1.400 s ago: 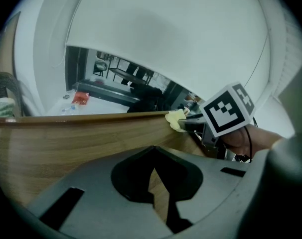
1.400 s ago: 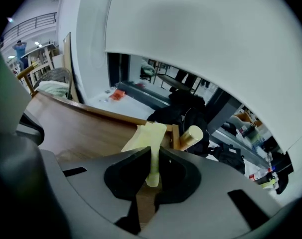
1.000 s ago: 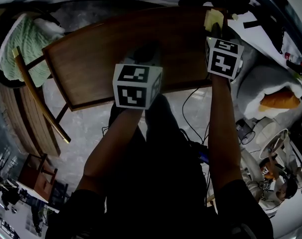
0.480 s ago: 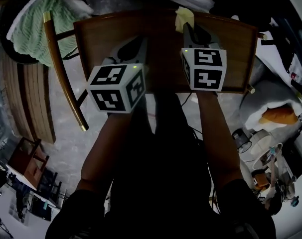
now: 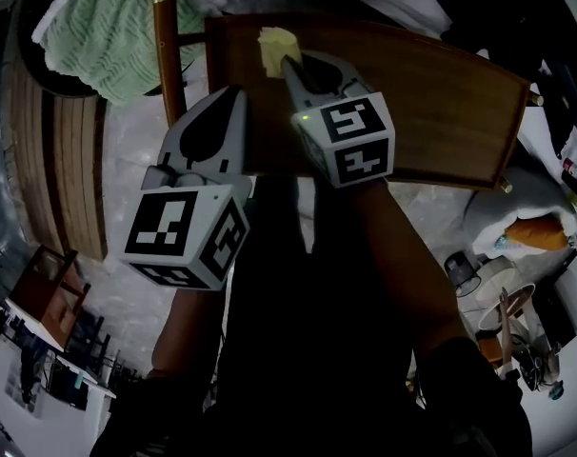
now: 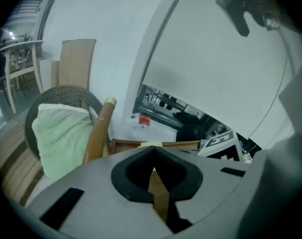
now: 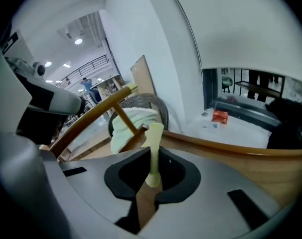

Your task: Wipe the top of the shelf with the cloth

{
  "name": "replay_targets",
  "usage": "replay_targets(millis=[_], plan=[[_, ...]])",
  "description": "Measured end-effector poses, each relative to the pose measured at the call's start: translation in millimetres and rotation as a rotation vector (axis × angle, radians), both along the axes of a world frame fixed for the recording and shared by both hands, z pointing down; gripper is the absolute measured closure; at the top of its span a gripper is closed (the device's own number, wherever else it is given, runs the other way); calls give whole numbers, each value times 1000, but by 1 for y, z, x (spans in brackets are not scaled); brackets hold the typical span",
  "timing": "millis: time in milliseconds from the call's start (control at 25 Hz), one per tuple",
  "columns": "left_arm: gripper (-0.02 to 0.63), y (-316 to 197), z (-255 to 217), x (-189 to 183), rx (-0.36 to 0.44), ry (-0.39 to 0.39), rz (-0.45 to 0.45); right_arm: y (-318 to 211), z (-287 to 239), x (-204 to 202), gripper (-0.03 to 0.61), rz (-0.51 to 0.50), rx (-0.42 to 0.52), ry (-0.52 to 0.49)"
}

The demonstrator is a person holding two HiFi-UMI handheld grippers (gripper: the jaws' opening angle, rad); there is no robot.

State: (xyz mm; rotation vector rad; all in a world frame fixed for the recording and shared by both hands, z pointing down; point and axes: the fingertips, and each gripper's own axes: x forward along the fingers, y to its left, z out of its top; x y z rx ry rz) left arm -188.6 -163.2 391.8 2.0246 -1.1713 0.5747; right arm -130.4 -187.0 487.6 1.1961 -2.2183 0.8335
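1. Right gripper (image 5: 287, 63): located at upper centre of the head view, above the left part of the shelf (image 5: 431, 89). The jaws are closed onto the cloth (image 5: 275, 48), with only the cloth's thickness between them. In the right gripper view, the right gripper (image 7: 152, 156) is seen with the cloth (image 7: 154, 136) pinched at its lower end. The rest of the cloth is seen standing up past the jaw tips as a narrow yellow strip.

2. Cloth: held over the far left corner of the shelf top, at upper centre of the head view. Contact between cloth and wood cannot be confirmed from any view.

3. Left gripper (image 5: 233, 93): located at left of centre in the head view, beside the right gripper and lower in the frame. Its jaw tips are placed at the shelf's left edge. In the left gripper view, the left gripper (image 6: 153, 151) is seen with both jaws brought together, and nothing is gripped. Only a thin seam is left between the jaws. The shelf (image 6: 125, 144) corner is seen just beyond the tips.

4. Surroundings: a green towel (image 5: 103, 31) is draped on a chair (image 6: 66, 91) at upper left of the head view. A wooden rail (image 5: 165, 41) with a brass cap is seen between the towel and the shelf.
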Motion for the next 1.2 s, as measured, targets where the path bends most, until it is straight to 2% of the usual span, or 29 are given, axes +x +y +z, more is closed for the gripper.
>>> replay_targets(millis=[120, 280, 440, 520, 800, 1200], plan=[[603, -3, -9, -19, 8, -14, 1, 1, 8, -31, 534, 15, -41, -54], [603, 0, -8, -31, -1, -9, 0, 5, 23, -64, 534, 6, -84, -73], [603, 4, -6, -34, -17, 5, 7, 7, 39, -81, 534, -16, -101, -29], [603, 6, -5, -32, -17, 7, 18, 8, 46, -80, 534, -20, -102, 10], [603, 5, -1, -25, -18, -2, 14, 13, 51, -66, 534, -36, -115, 54], [603, 18, 29, 19, -71, -30, 61, 22, 52, 6, 534, 13, -100, 127]])
